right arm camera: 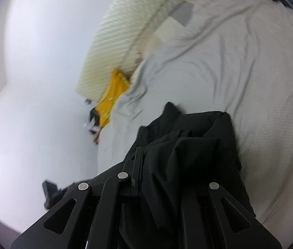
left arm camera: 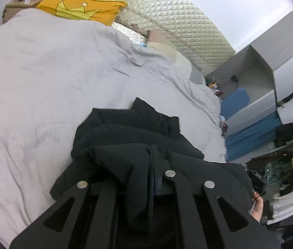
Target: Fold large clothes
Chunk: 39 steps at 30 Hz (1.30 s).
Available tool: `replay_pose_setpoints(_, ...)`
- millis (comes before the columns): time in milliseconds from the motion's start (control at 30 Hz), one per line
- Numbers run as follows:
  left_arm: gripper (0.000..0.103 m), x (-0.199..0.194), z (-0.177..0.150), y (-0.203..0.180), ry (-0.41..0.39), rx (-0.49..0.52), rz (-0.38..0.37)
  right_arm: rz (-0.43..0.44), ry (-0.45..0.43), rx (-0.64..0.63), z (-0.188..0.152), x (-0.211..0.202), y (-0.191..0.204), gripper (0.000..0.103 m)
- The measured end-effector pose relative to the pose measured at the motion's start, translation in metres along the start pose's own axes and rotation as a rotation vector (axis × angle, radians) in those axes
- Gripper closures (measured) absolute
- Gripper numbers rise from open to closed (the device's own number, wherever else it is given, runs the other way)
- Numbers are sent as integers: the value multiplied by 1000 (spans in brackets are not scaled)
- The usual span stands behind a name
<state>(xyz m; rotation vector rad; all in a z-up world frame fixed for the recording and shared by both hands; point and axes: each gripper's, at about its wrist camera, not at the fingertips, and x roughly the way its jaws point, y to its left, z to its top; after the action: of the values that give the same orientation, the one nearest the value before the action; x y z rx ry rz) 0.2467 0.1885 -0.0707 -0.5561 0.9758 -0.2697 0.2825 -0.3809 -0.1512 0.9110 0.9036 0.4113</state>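
Black garment (left arm camera: 130, 145) bunched over white bedsheet (left arm camera: 32, 83), trailing forward from both grippers. Left gripper (left arm camera: 153, 155) pinched closed on cloth. Right gripper (right arm camera: 138, 157) likewise clamped on fabric, apparently; view blurred. Both hold near edge, equally close.

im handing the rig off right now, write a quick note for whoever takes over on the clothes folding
Left gripper: shut on the black garment, cloth bunched over its fingers.
Right gripper: also shut on the black garment; this view is motion-blurred.
The garment is crumpled, its far part lying on the grey bedsheet, well short of the yellow crown pillow by the headboard.
Done: both grips taken.
Left: no neat fold shows yet. Probably spread it flat on the sheet, then fold.
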Motion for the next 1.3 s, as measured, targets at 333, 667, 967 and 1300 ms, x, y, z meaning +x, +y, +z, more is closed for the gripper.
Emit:
replay_pose_setpoints(333, 95, 76, 37, 0, 46, 25, 188, -109, 47, 108, 32, 62, -43, 94)
replay_pose_setpoints(667, 93, 135, 40, 22, 89, 16, 241, -67, 129, 126, 39, 108, -82, 94)
replay_pose_setpoints(967, 91, 129, 54, 42, 126, -82, 124, 53, 165, 112, 50, 97, -90, 85)
replay_pose_setpoints(1300, 87, 142, 78, 47, 170, -204, 63, 70, 162, 91, 74, 94, -87, 73)
